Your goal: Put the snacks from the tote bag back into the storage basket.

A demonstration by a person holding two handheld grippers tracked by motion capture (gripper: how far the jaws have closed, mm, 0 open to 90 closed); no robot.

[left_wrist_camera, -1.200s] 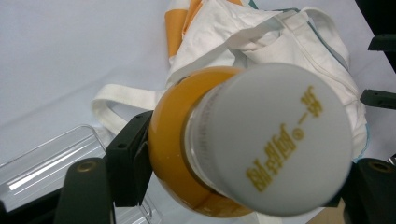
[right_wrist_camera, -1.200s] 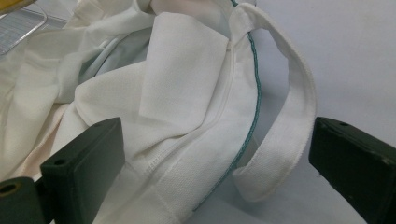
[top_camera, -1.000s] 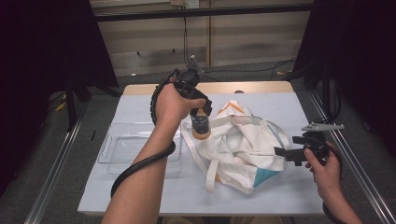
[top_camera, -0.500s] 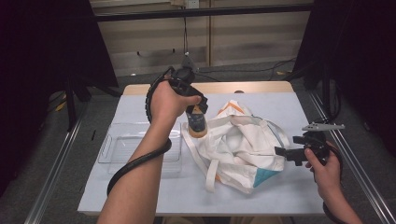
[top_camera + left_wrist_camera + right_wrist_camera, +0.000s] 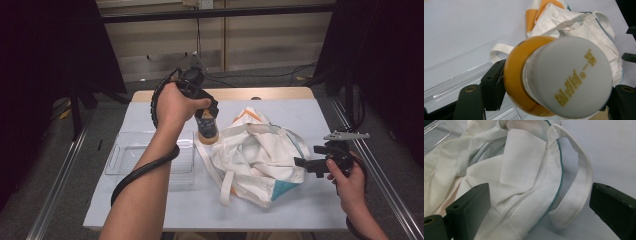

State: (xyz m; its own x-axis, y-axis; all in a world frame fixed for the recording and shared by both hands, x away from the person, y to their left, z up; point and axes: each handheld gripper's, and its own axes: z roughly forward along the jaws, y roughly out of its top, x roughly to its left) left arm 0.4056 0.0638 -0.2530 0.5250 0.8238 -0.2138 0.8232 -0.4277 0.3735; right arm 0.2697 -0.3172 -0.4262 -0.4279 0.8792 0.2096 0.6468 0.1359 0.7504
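Observation:
A bottle of orange drink [image 5: 207,131] with a white cap [image 5: 571,75] stands upright between the tray and the bag. My left gripper [image 5: 205,113] comes from above and is shut on the bottle [image 5: 516,82] just under the cap. Whether its base rests on the table I cannot tell. A white cloth bag [image 5: 260,155] with orange and teal patches lies crumpled at the table's middle right. My right gripper [image 5: 306,167] is open at the bag's right edge. Its jaws [image 5: 541,207] stand on either side of the bag's hem and a strap [image 5: 579,182] without pressing them.
A clear plastic tray [image 5: 150,157] lies to the left of the bottle, and its corner [image 5: 434,135] is visible past the bag. The white table [image 5: 295,212] has metal rails along both sides. Dark curtains stand left and right.
My left hand has shifted slightly to the left with the bottle in its grip. The right hand and the bag have kept still.

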